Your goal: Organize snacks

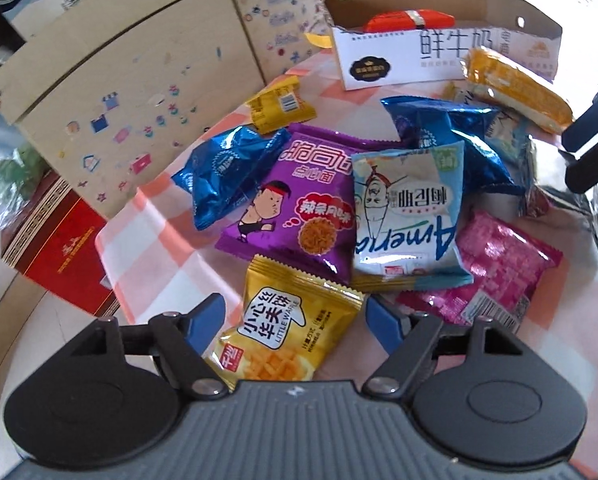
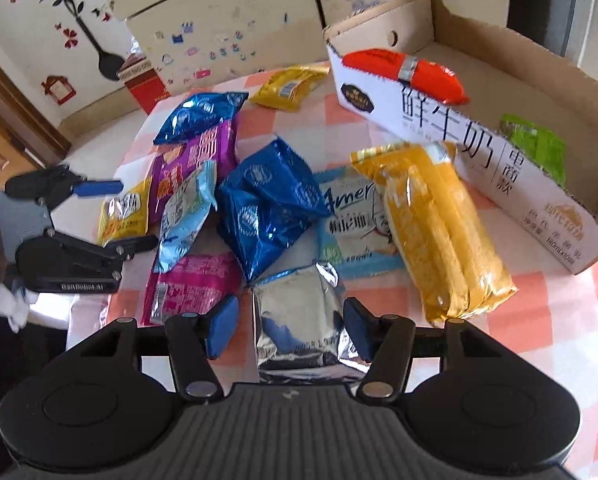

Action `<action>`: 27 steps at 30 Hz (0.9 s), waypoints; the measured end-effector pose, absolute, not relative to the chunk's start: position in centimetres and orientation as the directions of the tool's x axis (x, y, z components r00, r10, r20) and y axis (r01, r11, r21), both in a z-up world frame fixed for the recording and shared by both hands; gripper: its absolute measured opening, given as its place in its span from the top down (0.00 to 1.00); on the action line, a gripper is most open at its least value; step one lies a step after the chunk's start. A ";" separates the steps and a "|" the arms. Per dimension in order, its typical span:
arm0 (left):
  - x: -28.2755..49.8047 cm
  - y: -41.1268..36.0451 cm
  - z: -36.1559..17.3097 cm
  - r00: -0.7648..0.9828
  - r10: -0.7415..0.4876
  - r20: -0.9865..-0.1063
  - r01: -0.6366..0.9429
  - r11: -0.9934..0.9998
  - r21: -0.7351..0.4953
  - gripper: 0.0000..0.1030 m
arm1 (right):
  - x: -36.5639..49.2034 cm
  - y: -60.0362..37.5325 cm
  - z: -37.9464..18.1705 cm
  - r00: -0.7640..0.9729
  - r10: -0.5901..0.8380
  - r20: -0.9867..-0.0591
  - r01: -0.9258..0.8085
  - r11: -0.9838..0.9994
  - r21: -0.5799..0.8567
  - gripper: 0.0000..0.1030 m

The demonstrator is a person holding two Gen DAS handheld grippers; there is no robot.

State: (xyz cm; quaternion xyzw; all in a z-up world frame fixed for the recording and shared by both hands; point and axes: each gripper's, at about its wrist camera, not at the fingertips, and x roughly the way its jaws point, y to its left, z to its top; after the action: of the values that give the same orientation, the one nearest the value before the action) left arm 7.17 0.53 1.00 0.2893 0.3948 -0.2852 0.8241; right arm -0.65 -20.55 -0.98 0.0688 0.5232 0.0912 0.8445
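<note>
A pile of snack packets lies on the checked tablecloth (image 1: 159, 248). My left gripper (image 1: 295, 322) is open, its blue pads on either side of a yellow Little Waffle packet (image 1: 295, 328). My right gripper (image 2: 289, 326) is open around a silver packet (image 2: 299, 320). Beyond lie a purple packet (image 1: 295, 204), blue foil packets (image 2: 267, 208), a light blue America packet (image 1: 407, 216), a pink packet (image 1: 499, 268) and a long orange packet (image 2: 435, 232). The open cardboard box (image 2: 539, 196) holds a red packet (image 2: 403, 72) and a green packet (image 2: 535, 148).
A small yellow packet (image 1: 279, 106) lies at the far side of the table. A stickered cabinet (image 1: 119, 92) stands behind, and a red box (image 1: 63, 248) is on the floor beside the table. The left gripper shows in the right wrist view (image 2: 95, 216).
</note>
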 end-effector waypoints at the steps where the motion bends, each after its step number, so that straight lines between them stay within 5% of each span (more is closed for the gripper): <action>1: 7.3 0.6 0.9 0.520 -0.246 -0.818 0.704 0.666 0.247 0.22 | -0.6 -20.4 -1.1 0.433 0.224 -0.873 -0.089 0.975 0.206 0.28; 6: 8.7 1.2 0.7 0.483 -0.273 -0.832 0.692 0.701 0.172 0.17 | -0.2 -19.4 -2.2 0.404 0.201 -0.893 -0.110 0.979 0.171 0.17; 11: 9.6 2.8 0.2 0.431 -0.323 -0.842 0.642 0.766 0.035 0.18 | 0.1 -18.5 -3.5 0.386 0.165 -0.908 -0.122 0.984 0.126 0.17; 17: 9.1 2.9 0.1 0.429 -0.345 -0.835 0.613 0.790 -0.011 0.30 | -0.1 -17.8 -3.6 0.408 0.117 -0.906 -0.152 0.987 0.059 0.35; 27: 6.2 2.0 0.8 0.481 -0.289 -0.828 0.545 0.838 0.024 0.40 | -0.4 -19.2 -3.0 0.429 0.131 -0.894 -0.124 0.989 0.085 0.35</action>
State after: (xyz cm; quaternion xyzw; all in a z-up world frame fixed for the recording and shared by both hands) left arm 6.25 1.97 0.81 0.1434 0.4464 -0.2458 0.8484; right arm -0.42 -19.18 -2.99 0.0032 0.5288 0.0755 0.8454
